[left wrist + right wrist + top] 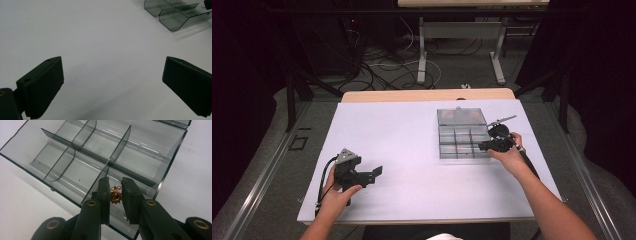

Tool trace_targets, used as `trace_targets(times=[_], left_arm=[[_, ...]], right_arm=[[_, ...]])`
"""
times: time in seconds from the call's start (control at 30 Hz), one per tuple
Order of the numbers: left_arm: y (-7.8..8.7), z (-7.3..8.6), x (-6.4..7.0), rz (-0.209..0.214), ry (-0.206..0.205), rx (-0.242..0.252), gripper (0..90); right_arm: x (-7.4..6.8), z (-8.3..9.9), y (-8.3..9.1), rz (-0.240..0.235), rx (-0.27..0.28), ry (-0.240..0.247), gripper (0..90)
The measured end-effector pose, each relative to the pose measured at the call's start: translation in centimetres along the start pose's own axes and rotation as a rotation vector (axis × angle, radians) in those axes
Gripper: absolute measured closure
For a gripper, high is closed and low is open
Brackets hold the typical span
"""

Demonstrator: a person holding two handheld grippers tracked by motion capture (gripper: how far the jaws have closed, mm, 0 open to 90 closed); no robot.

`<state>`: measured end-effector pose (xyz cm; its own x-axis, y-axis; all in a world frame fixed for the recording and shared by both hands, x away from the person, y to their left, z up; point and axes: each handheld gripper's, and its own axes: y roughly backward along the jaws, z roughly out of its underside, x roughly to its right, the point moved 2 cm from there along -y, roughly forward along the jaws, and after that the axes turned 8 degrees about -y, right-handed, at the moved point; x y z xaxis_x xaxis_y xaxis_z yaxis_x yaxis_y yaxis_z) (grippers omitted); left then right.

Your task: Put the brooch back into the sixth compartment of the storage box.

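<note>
On the white bench (412,150), we are clenching the right tongs (115,192) on a small copper trinket (115,197) above the compartment box (45,152), ready to sort it; left tongs (112,82) gaping idle.

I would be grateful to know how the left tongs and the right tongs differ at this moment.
The left tongs stand wide open with nothing between the jaws, while the right tongs are nearly closed on a small gold ornament. The left tongs hang over bare white table; the right tongs sit over the clear compartment box. Both have black jaws and are hand-held.

Smoky grey box (160,182); coppery trinket (115,196)
</note>
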<state>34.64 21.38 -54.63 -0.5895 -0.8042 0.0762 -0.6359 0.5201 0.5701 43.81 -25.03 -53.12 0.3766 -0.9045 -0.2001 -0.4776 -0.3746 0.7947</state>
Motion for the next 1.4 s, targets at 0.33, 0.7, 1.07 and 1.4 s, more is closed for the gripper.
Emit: trace_targets(times=[0.33,0.7,1.07,1.4], left_arm=[[0.0,0.0,0.0,0.0,0.0,-0.003,4.2],[0.0,0.0,-0.1,-0.002,0.001,-0.003,4.2],[-0.1,0.0,0.0,0.0,0.003,-0.004,4.2],[-0.1,0.0,-0.1,0.0,0.005,-0.004,4.3]], right_arm=[[-0.2,0.0,-0.3,-0.001,-0.004,-0.005,77.1],[-0.2,-0.1,-0.1,-0.006,0.01,-0.004,70.7],[-0.8,-0.2,0.4,-0.027,0.017,0.008,53.4],[-1.8,-0.4,1.1,-0.046,0.04,0.067,43.7]])
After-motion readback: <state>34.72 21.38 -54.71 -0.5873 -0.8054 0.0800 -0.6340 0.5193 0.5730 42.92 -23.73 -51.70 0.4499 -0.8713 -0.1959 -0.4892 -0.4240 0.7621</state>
